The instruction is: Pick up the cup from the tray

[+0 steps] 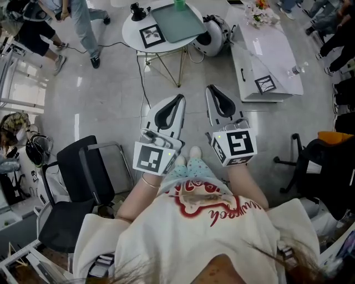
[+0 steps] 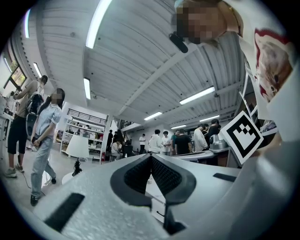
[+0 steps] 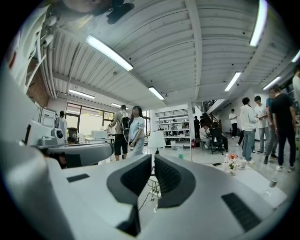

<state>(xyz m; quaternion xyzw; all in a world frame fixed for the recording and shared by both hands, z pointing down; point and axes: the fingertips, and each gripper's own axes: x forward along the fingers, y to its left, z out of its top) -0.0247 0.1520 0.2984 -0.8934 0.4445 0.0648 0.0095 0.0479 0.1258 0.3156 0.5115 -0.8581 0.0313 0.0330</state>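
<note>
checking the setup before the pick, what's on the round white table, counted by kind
tray: 1
green cup: 1
square marker card: 1
small black object: 1
total: 4

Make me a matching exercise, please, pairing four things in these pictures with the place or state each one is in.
Things:
1. green cup
2. black chair
3. bottle
4. right gripper

Places or states:
A. shut, with nothing between its jaws
B. on the tray
C. low at the left of the head view
D. on the long white table

Pairs: 1-B, 2-C, 3-D, 4-A.
</note>
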